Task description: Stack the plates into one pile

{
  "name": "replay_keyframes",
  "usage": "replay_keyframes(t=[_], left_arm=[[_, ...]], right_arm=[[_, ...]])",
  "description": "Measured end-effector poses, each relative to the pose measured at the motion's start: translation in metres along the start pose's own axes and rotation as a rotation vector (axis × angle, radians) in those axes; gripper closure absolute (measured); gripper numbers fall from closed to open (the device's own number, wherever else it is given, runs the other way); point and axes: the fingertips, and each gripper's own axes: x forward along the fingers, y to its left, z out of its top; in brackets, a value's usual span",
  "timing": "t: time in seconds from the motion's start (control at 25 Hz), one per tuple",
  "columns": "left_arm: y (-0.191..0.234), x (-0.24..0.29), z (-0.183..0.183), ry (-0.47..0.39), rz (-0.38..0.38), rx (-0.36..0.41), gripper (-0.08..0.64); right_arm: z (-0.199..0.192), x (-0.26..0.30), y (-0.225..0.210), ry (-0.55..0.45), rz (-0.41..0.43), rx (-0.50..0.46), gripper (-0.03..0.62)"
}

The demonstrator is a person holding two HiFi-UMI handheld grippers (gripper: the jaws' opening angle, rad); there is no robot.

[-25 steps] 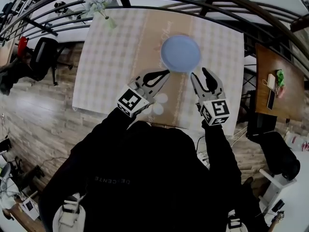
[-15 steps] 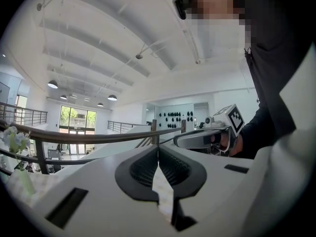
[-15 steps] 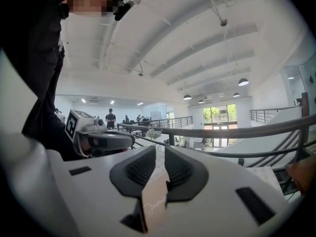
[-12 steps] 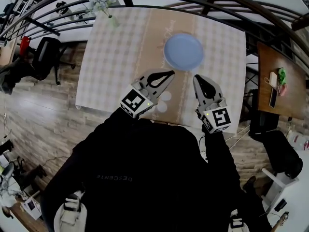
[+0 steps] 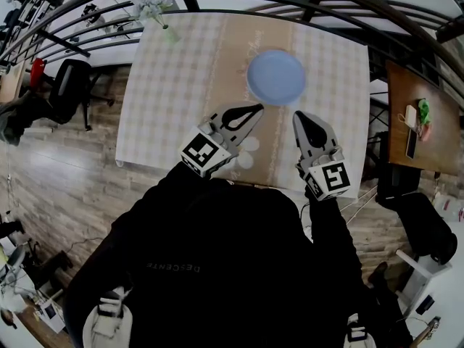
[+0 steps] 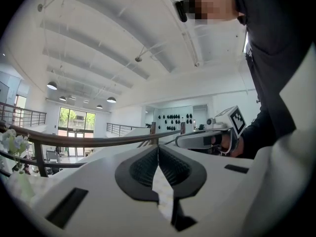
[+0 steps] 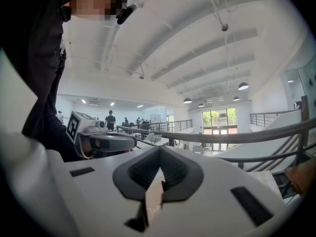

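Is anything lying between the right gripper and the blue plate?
No. In the head view, only bare tablecloth separates the right gripper from the blue plate.

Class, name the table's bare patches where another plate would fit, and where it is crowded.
Bare: checked cloth between flower vase and left tongs; the strip right of the blue plate. Crowded: near edge, by left and right tongs.

A: Bright, even daylight over the bench (image 5: pixel 167 85) in the head view; hardly any shadows, no glare.
B: Heavily bowed at the edges, though: curves the bench sides, squeezes the corners.
A: Same fisheye in both gripper views, ringed in black. Blown out at the windows (image 6: pixel 76 120), with ceiling lamps (image 7: pixel 242 86) as small hot spots.
B: Slightly soft on the left tongs (image 6: pixel 158 149) and right tongs (image 7: pixel 159 152) up close; sharper farther off.
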Motion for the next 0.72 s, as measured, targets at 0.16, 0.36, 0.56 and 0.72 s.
replay_keyframes(t=[0.16,0.36,0.56,0.72], left_arm=[[0.0038,-0.0014,-0.0014,0.002,0.007,-0.007,0.538],[0.0072,-0.0039,-0.0009,-0.001,0.012,-0.008,0.538],[0.0075,-0.0043,0.0015,-0.004,0.015,-0.005,0.538],[0.0075,-0.0040,0.0015,0.003,0.016,-0.009,0.538]], right_arm=[[-0.0024,0.0022,0.0012,0.013,-0.003,0.001,0.588],[-0.0035,0.0055,0.0043,0.016,0.007,-0.005,0.588],[-0.0008,0.0057,0.0027,0.002,0.002,0.017,0.588],[0.0007,0.0054,0.0032,0.001,0.006,0.026,0.588]])
